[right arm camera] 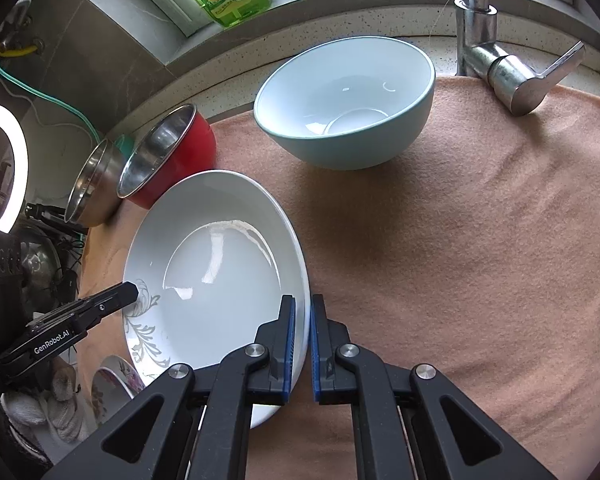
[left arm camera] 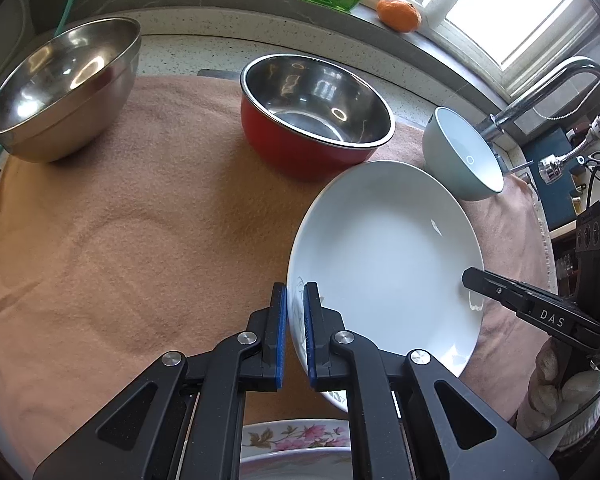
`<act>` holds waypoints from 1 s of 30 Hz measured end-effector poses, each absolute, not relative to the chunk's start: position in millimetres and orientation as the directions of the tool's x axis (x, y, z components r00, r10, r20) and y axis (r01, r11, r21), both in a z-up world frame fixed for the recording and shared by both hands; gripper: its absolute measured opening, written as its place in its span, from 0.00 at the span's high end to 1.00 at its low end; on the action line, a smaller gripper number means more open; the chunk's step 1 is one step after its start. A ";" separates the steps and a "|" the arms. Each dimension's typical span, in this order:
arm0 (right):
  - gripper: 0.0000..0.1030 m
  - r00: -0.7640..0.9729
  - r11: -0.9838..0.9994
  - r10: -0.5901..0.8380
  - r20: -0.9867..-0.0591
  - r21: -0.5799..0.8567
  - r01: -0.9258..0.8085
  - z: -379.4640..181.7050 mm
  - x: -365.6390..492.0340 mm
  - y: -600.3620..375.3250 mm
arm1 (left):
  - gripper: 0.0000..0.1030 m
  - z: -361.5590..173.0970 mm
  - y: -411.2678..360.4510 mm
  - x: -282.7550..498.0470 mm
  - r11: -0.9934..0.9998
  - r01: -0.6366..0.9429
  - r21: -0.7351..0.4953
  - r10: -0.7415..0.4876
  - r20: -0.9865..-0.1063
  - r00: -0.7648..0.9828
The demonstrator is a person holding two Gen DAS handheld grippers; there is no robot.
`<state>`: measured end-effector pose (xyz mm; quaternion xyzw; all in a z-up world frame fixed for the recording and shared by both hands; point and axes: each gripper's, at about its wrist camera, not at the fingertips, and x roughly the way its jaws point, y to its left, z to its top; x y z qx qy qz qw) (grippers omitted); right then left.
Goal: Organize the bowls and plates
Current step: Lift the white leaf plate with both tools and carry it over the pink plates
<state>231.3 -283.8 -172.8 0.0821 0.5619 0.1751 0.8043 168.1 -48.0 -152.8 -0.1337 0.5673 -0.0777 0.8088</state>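
Left wrist view: steel bowl (left arm camera: 64, 88) far left, red bowl (left arm camera: 316, 116) centre, pale blue bowl (left arm camera: 464, 156) right, all on a tan cloth (left arm camera: 140, 240).
White plate (left arm camera: 384, 252): tilted above the cloth, near the red bowl.
Left gripper (left arm camera: 296, 312): clamped on the plate's left rim.
Only here: floral plate (left arm camera: 296, 440) beneath.
Right wrist view: ring light (right arm camera: 4, 168) at left, faucet (right arm camera: 496, 48) at right.
Right gripper (right arm camera: 303, 320): clamped on the plate's right rim.
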 end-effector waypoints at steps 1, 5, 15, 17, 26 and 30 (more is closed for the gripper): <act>0.94 0.307 0.925 0.374 -0.875 0.329 -0.187 -172.4 231.5 -284.6 | 0.94 -153.0 -48.2 168.3 0.952 -0.025 -0.304 -0.278 -0.897 0.343; 0.94 0.314 0.926 0.375 -0.872 0.334 -0.179 -169.5 228.6 -287.9 | 0.94 -150.9 -47.7 166.6 0.950 -0.024 -0.312 -0.285 -0.895 0.344; 0.94 0.337 0.928 0.371 -0.865 0.331 -0.171 -154.4 218.2 -295.7 | 0.94 -142.9 -53.0 162.5 0.940 -0.019 -0.341 -0.314 -0.883 0.349; 0.94 0.342 0.928 0.371 -0.864 0.329 -0.175 -149.7 216.5 -296.3 | 0.94 -139.0 -54.1 161.7 0.939 -0.013 -0.344 -0.317 -0.880 0.355; 0.94 0.365 0.927 0.374 -0.852 0.330 -0.179 -132.4 208.3 -297.5 | 0.94 -121.4 -53.2 156.0 0.938 0.004 -0.348 -0.323 -0.865 0.384; 0.94 0.362 0.923 0.383 -0.850 0.335 -0.190 -128.2 201.6 -293.1 | 0.94 -115.9 -48.8 150.1 0.937 0.004 -0.348 -0.322 -0.862 0.392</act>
